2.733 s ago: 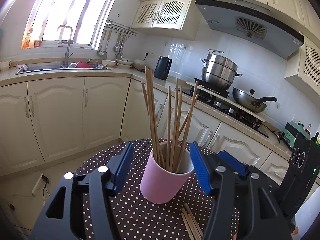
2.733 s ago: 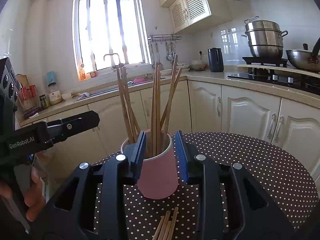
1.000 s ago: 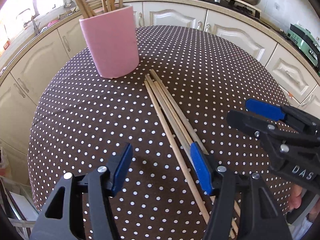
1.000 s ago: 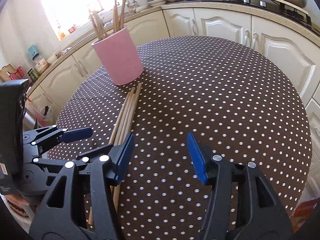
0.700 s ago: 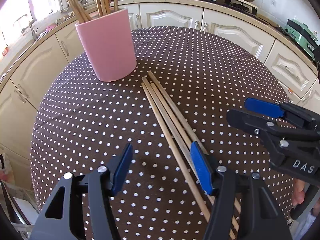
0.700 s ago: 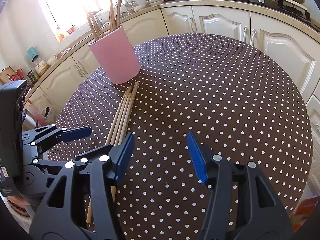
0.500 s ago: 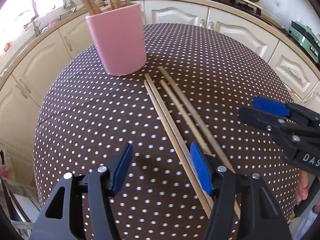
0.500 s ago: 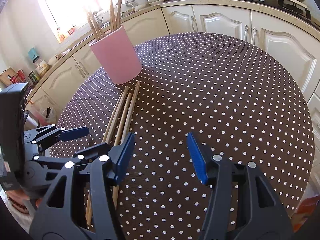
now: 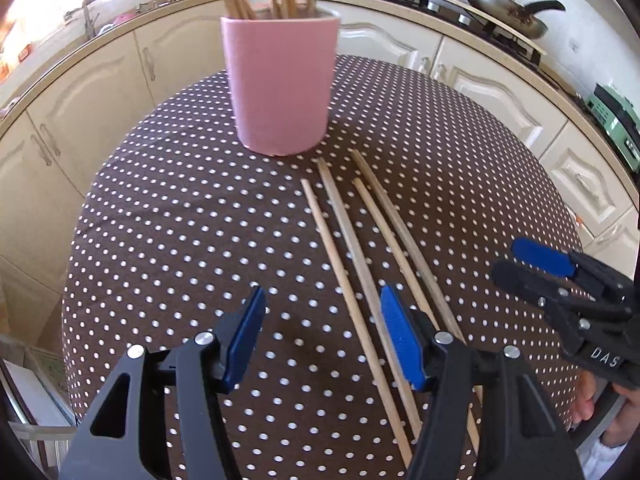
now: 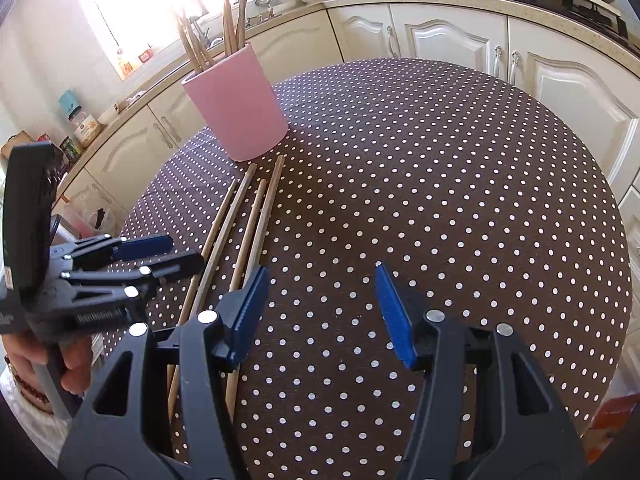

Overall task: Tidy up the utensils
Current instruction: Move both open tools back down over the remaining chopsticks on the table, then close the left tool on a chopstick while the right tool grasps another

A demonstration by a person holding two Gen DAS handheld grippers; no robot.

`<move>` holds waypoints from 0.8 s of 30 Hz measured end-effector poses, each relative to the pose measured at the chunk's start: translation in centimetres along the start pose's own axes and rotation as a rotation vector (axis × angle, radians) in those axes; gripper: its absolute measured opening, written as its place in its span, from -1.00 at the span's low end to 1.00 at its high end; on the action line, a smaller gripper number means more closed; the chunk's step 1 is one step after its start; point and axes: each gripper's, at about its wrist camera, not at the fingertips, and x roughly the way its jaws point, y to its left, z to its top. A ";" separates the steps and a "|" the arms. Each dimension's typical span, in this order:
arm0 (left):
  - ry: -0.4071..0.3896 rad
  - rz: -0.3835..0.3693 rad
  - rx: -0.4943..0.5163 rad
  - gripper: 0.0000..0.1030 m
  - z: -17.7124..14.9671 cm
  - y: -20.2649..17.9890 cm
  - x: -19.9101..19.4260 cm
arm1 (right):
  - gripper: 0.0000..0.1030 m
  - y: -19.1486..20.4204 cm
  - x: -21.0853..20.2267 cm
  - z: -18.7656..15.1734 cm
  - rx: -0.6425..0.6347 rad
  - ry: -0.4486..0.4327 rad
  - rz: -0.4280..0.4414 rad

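Note:
A pink cup (image 9: 280,88) stuffed with wooden chopsticks stands at the far side of the round dotted table (image 9: 180,220). Several loose chopsticks (image 9: 360,240) lie fanned on the cloth in front of it. My left gripper (image 9: 322,336) hovers open over their near ends; one stick runs between its fingers, untouched. My right gripper (image 9: 524,266) is off to the right, open and empty. In the right wrist view the cup (image 10: 236,108) is far left, the loose chopsticks (image 10: 248,220) run down to the left, my right gripper (image 10: 320,312) is open over bare cloth, and my left gripper (image 10: 172,254) sits over the sticks.
Cream cabinets and a counter curve round behind the table (image 10: 440,200). A wok (image 9: 508,4) sits on the stove at the back right. A person's hand (image 10: 76,364) holds the left gripper's handle. The table edge drops off close on the left.
The loose chopsticks, a tight bundle a second ago, now lie spread apart. My left gripper has shifted sideways, so the cup sits mid-view. The right gripper has kept still.

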 end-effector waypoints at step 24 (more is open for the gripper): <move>0.043 -0.046 -0.019 -0.33 2.4 0.7 1.9 | 0.06 3.4 4.7 3.9 -0.081 0.227 0.001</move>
